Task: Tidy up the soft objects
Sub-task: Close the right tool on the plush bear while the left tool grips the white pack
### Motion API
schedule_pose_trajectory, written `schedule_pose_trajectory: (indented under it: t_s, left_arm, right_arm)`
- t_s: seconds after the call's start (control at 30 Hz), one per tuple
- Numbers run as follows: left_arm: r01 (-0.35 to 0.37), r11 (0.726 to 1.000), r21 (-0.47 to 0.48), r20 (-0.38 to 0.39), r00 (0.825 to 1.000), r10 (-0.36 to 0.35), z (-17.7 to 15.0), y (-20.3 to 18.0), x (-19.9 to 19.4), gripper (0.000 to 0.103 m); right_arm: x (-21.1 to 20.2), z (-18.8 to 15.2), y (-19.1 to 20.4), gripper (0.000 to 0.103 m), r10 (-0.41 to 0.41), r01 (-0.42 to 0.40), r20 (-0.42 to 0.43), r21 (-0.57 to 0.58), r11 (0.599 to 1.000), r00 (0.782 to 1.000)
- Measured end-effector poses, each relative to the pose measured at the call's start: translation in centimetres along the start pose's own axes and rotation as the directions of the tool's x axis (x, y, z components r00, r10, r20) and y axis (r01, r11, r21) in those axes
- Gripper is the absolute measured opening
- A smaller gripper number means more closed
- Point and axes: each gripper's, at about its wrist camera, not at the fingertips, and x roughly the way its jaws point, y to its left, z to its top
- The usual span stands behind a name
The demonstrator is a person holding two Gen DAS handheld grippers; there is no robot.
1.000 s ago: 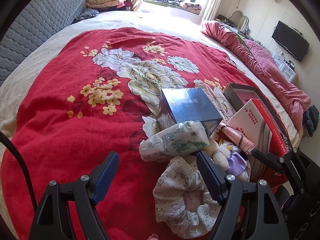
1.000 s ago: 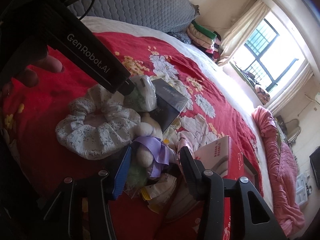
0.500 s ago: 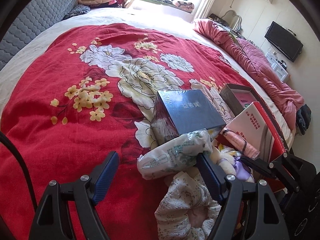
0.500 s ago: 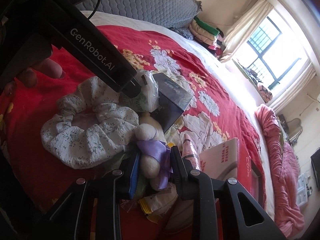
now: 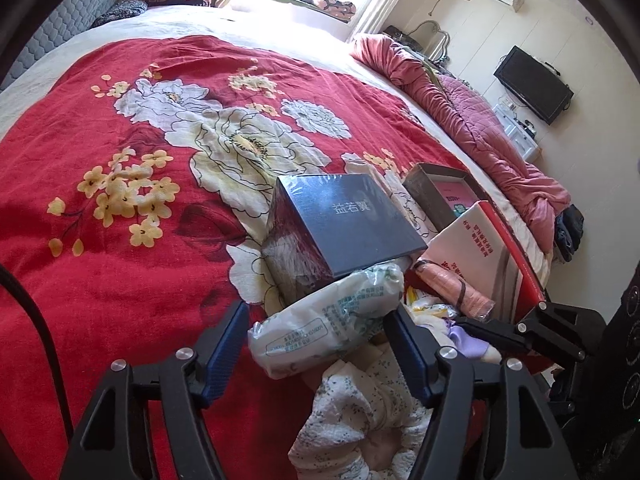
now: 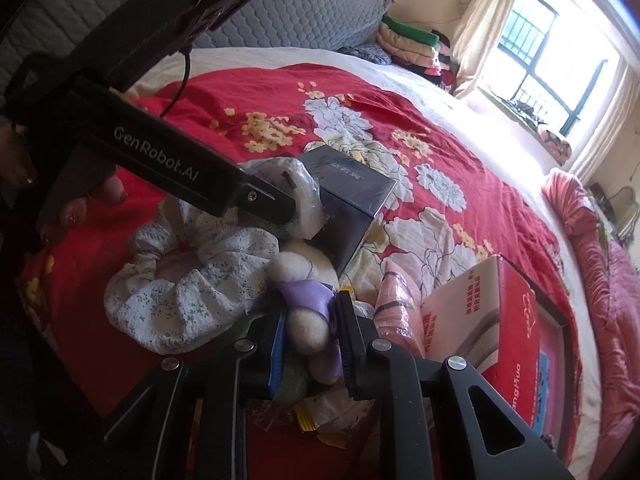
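A white plastic tissue pack (image 5: 328,324) lies on the red flowered bedspread (image 5: 120,272), leaning on a dark blue box (image 5: 348,220). My left gripper (image 5: 316,312) straddles the pack, its jaws closing; the right pad touches it and a sliver of gap shows at the left. In the right wrist view a white plush toy with a purple ribbon (image 6: 308,320) is squeezed in my right gripper (image 6: 310,308), whose jaws are still closing. A floral frilled fabric ring (image 6: 192,292) lies just left of the toy.
A red-and-white carton (image 6: 500,320) and a pink wrapped roll (image 6: 396,304) crowd the toy's right side. Wrappers lie under my right gripper. A rumpled pink quilt (image 5: 480,128) runs along the bed's far right edge. A hand (image 6: 100,192) holds the left gripper.
My left gripper has come forward and down over the tissue pack and its jaws have narrowed. The right jaws have closed from wide apart onto the plush toy.
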Motion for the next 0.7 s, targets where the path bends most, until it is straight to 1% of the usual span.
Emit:
schedule_pose_trajectory:
  t_s: [0.07, 0.17, 0.23, 0.27, 0.37, 0.53, 0.7]
  left_arm:
    - [0.022, 1.000, 0.000, 0.001, 1.000, -0.022, 0.0, 0.0, 0.1, 0.061]
    - [0.023, 0.999, 0.029, 0.011, 1.000, -0.023, 0.0, -0.4, 0.2, 0.056]
    - [0.015, 0.999, 0.048, 0.018, 1.000, -0.016, -0.1, -0.8, 0.1, 0.050]
    - [0.012, 0.998, 0.055, 0.024, 1.000, -0.013, -0.1, -0.9, -0.1, 0.046]
    - [-0.005, 0.997, 0.073, 0.037, 0.999, 0.003, -0.4, -1.3, -0.6, 0.041]
    - [-0.024, 0.998, 0.056, 0.060, 0.998, 0.021, -0.5, -1.4, -1.7, 0.038]
    - [-0.045, 0.998, 0.032, 0.108, 0.993, 0.041, -0.4, -1.5, -3.5, 0.035]
  right_arm:
    - [-0.3, -0.1, -0.5, 0.023, 0.025, -0.025, 0.003, 0.042, 0.999, 1.000]
    - [-0.7, -0.3, -0.7, 0.023, 0.038, -0.039, 0.013, 0.065, 0.997, 0.999]
    - [-1.0, -0.3, -0.5, 0.023, 0.037, -0.038, 0.017, 0.067, 0.997, 0.999]
    - [-1.2, -0.3, -0.4, 0.023, 0.037, -0.039, 0.021, 0.068, 0.997, 0.999]
    - [-1.9, -0.3, -0.4, 0.023, 0.039, -0.042, 0.038, 0.074, 0.996, 0.999]
    - [-3.0, -0.1, -0.7, 0.023, 0.033, -0.039, 0.071, 0.088, 0.995, 0.997]
    - [-4.1, 0.0, -0.9, 0.022, 0.030, -0.040, 0.102, 0.100, 0.994, 0.994]
